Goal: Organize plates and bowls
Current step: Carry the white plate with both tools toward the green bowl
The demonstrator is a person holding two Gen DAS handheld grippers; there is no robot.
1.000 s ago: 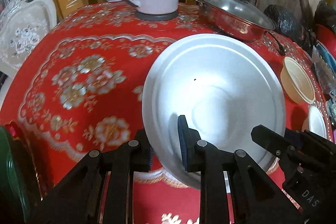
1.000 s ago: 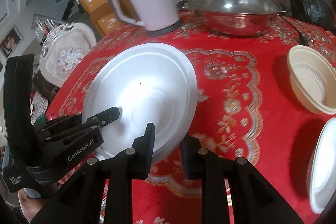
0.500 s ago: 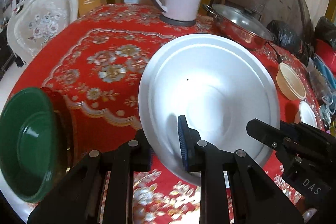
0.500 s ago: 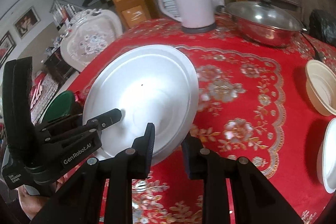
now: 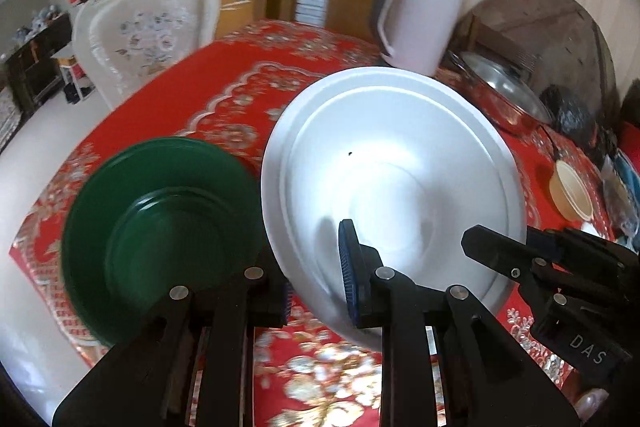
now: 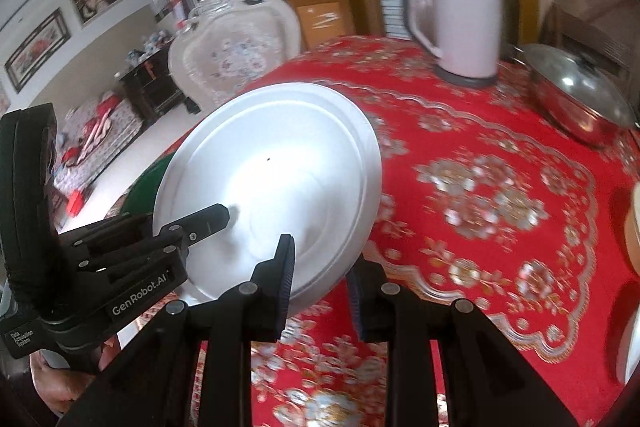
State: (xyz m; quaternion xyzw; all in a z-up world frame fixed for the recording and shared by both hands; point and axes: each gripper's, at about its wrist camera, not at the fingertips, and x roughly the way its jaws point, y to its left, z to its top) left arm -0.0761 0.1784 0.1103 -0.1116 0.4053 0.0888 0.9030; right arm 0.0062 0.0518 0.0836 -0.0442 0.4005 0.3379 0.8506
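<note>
We are holding one large white plate (image 5: 394, 187) in the air between both grippers, above a table covered in a red cloth (image 5: 224, 99) with gold and silver flower patterns. Our left gripper (image 5: 316, 287) is pinching the plate's near rim: one blue-padded finger is lying on the plate's upper face and the other is sitting beneath the edge, so the fingers are pressed onto the plate from both sides. Our right gripper (image 6: 320, 279) is gripping the same plate at another part of its near rim, one finger above and one below, again clamped tightly on the edge. In the left wrist view, the right gripper is showing as a black body at the plate's lower right; in the right wrist view, the left gripper is showing at the plate's lower left.

A dark green bowl (image 5: 156, 231) is sitting on the cloth near the table's edge, just beside the white plate's left side and partly overlapped by it in the view. Farther back, a white electric kettle (image 6: 460, 23) is standing upright on the cloth, with a lidded steel pan (image 6: 580, 103) to its right. A small cream bowl (image 5: 570, 191) is resting on the cloth at the right. An ornate white chair (image 5: 148, 31) is standing beyond the table.
</note>
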